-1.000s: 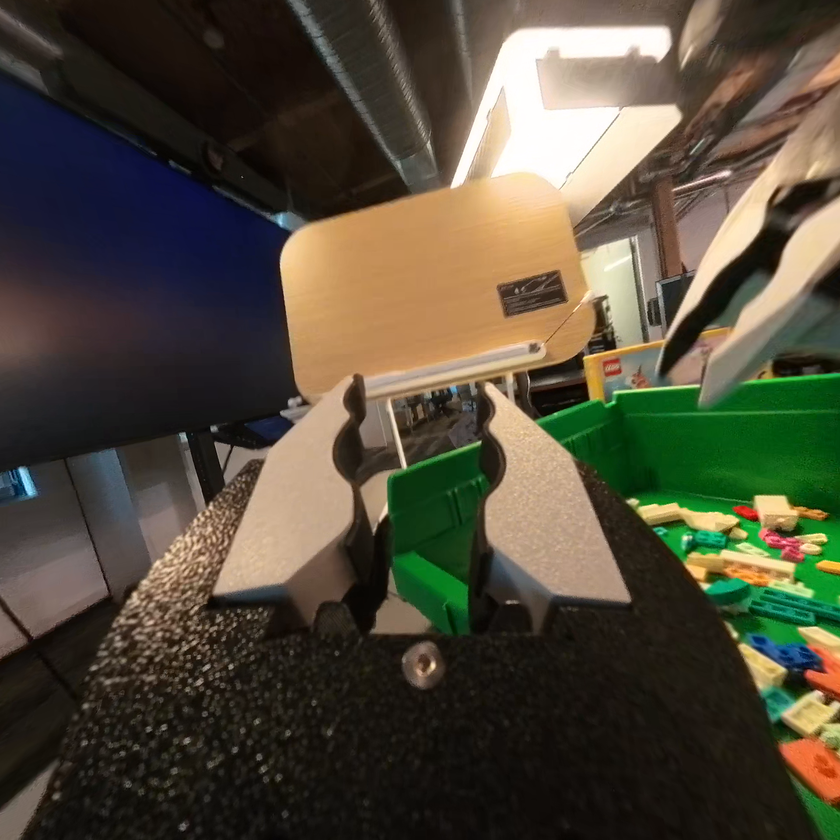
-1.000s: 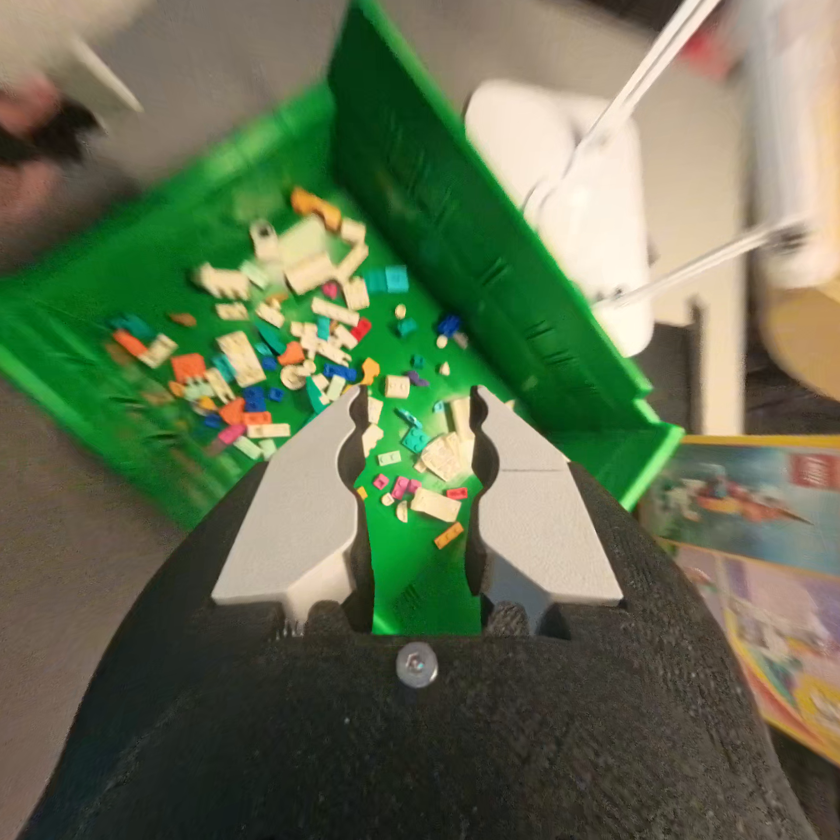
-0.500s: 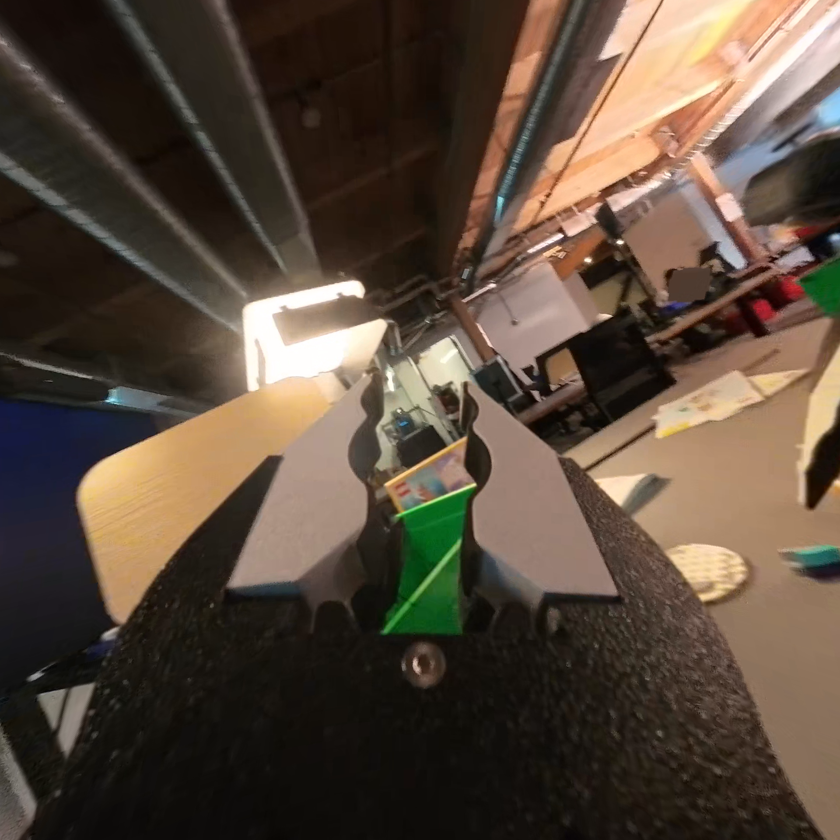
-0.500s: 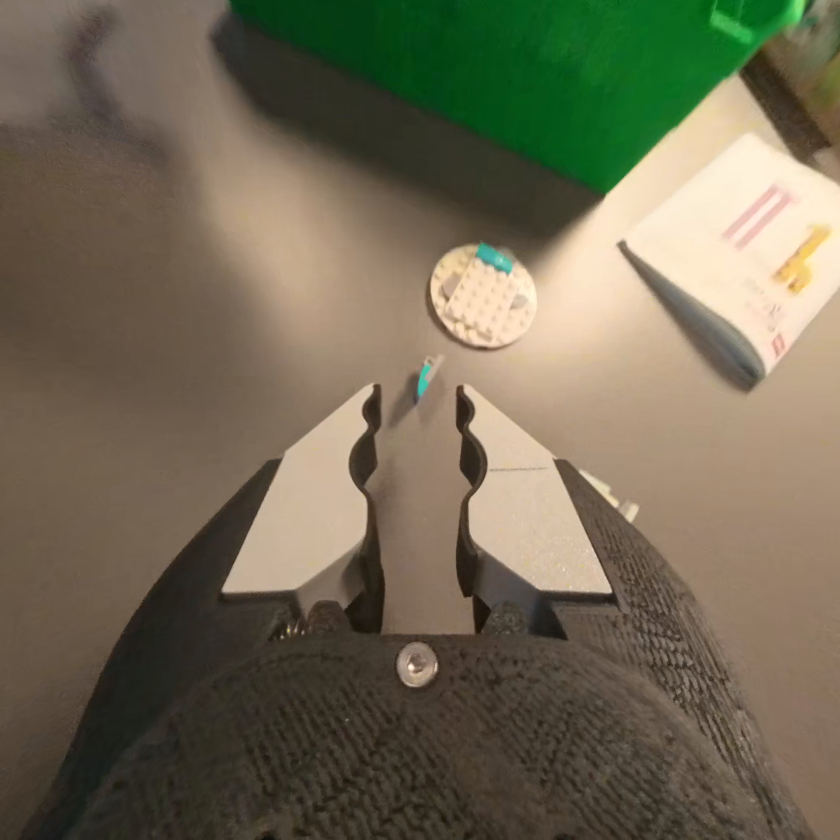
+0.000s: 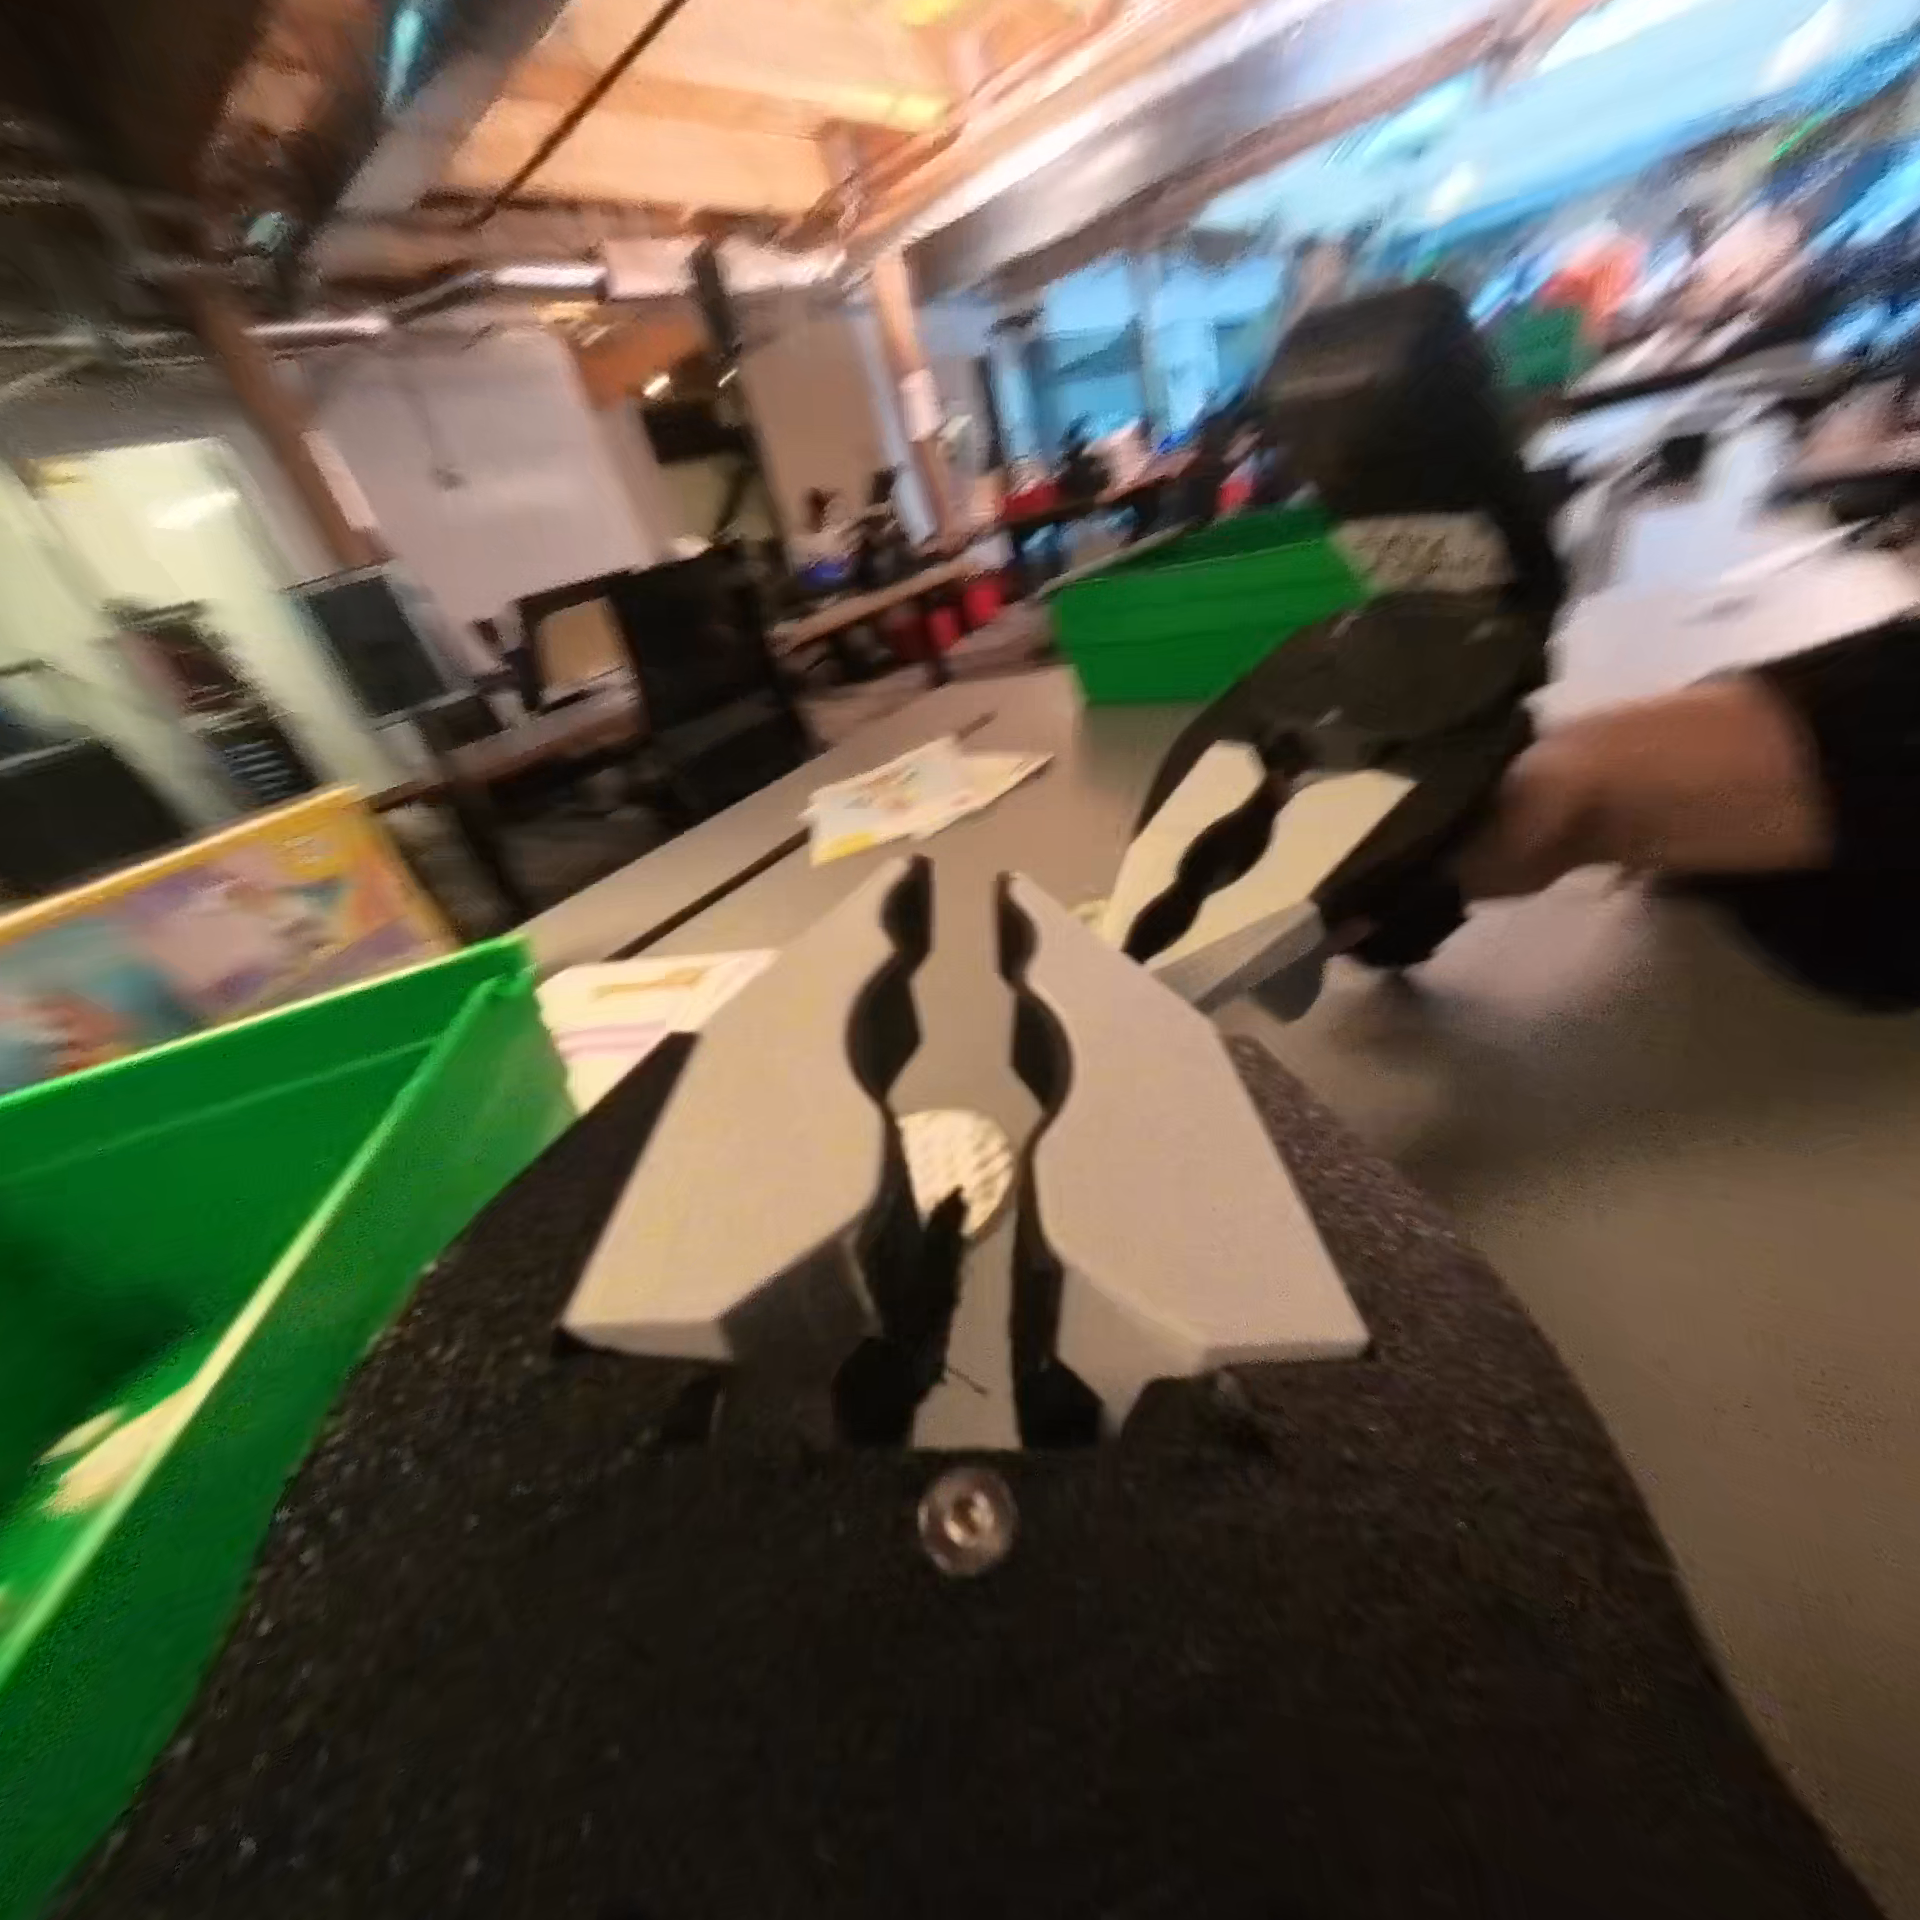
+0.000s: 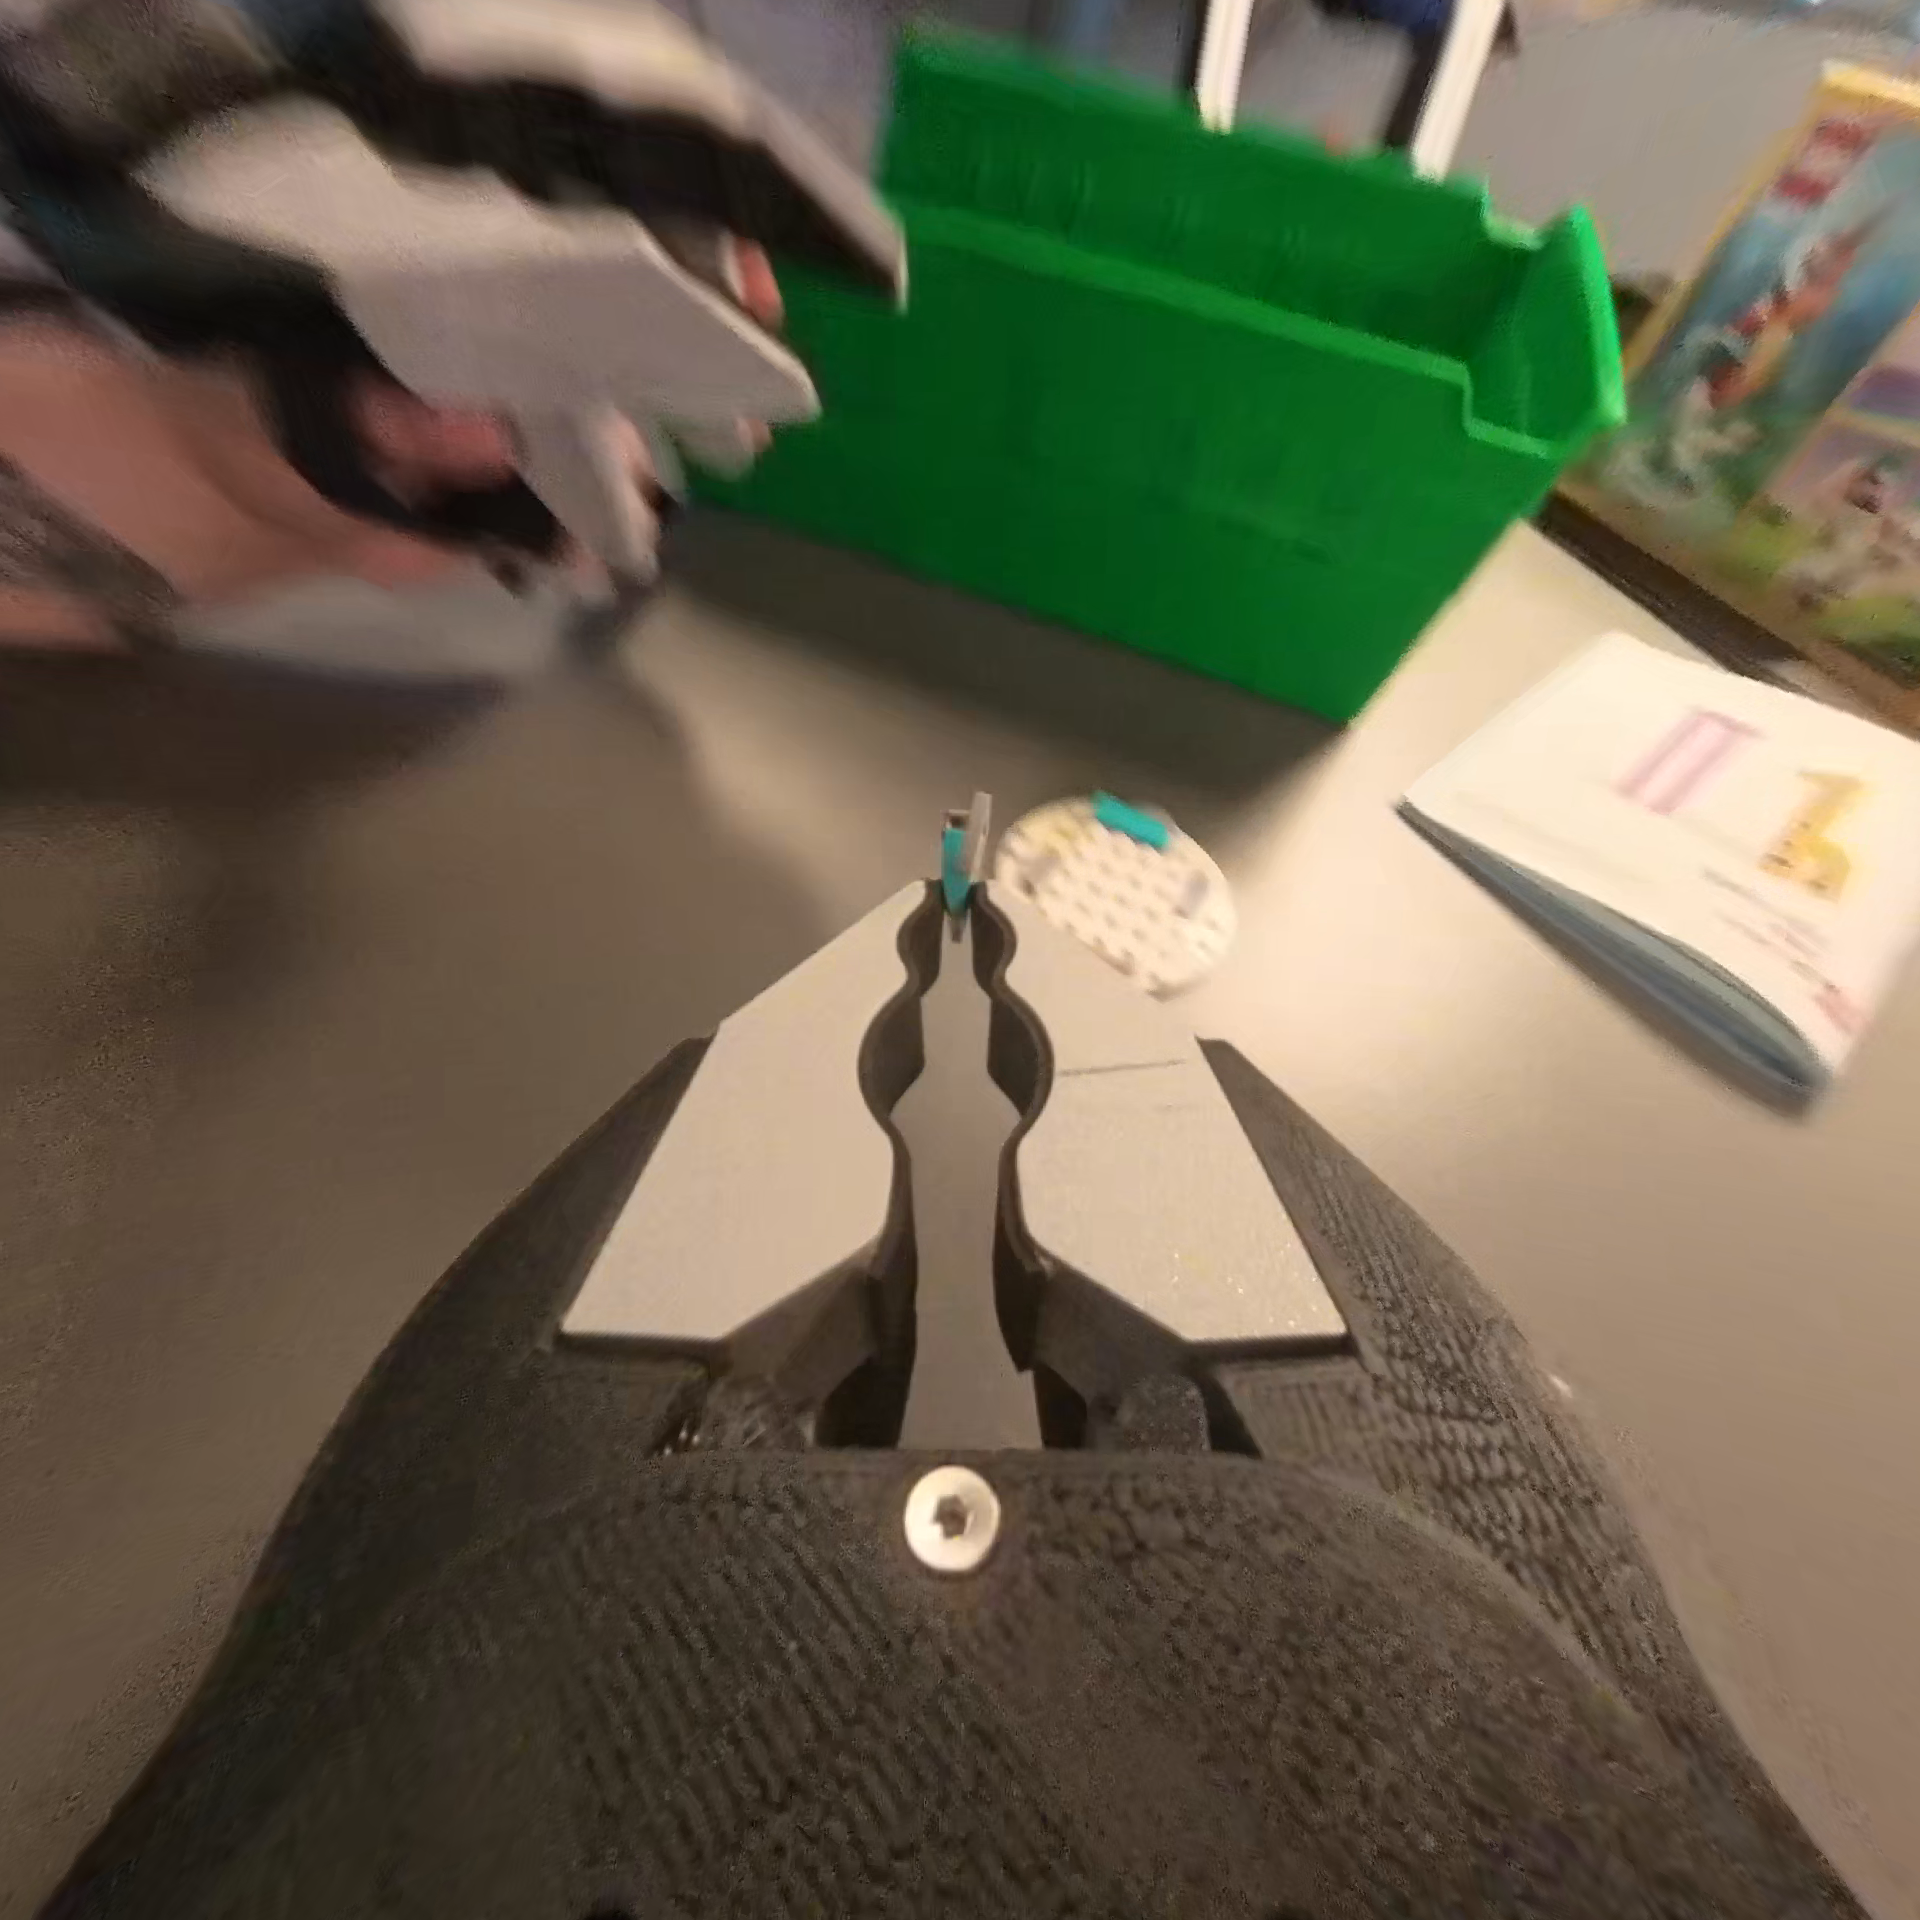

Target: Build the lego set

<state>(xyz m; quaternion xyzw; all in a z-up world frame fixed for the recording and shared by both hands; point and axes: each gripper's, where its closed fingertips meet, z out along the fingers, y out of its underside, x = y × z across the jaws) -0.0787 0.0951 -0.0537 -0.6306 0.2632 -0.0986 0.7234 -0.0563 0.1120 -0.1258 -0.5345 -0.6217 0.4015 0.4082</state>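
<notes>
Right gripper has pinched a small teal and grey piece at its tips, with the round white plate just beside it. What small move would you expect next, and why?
Probably a short shift right and forward to bring the teal and grey piece over the round white plate. The right gripper grips it upright at the fingertips, and the plate lies close by on the grey table.

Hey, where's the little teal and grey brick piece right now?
In the right wrist view, the teal and grey brick piece stands pinched between the fingertips of the right tool, just left of the white round plate on the grey table.
</notes>
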